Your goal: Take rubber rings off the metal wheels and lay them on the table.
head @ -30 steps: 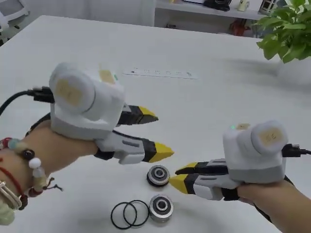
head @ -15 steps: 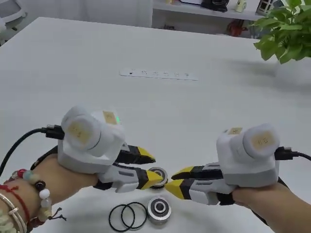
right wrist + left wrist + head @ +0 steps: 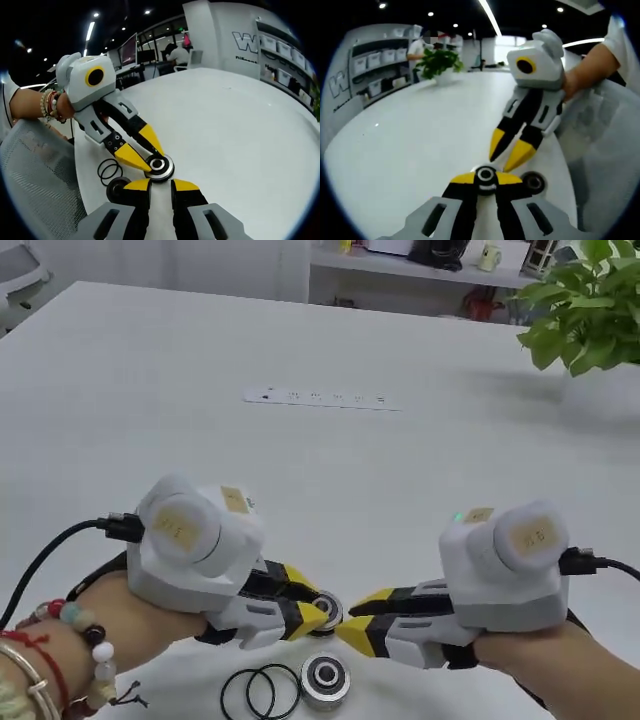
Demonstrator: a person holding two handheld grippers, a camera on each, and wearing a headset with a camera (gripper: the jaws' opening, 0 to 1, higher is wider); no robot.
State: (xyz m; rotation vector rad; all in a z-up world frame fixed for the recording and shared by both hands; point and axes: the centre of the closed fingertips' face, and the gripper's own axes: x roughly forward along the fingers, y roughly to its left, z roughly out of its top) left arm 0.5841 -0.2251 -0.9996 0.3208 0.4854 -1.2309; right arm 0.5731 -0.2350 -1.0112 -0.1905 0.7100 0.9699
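The left tool (image 3: pixel 318 612) is clenched on a wheel (image 3: pixel 332 608), a yellow tip on either side of it. In the left gripper view the wheel sits squarely between the tool's two tips, its dark hub facing the camera. Whether it rests on the white surface (image 3: pixel 180 370) or hangs just above it is hard to tell.

The right tool (image 3: pixel 352 618) points at the wheel from the other side. Its tips are just beside the wheel but apart from it, and its jaws are slightly parted with nothing between them. The two tools meet nearly tip to tip.

A second wheel (image 3: pixel 325 676) lies flat on the surface just below the tools, nearer the person. Two black rings (image 3: pixel 262 692) lie overlapping on the surface to its left, close against it. In the right gripper view the rings sit beneath the left tool.

Farther off lie a power strip (image 3: pixel 320 398) and, at the far right, a plant (image 3: pixel 585 300).
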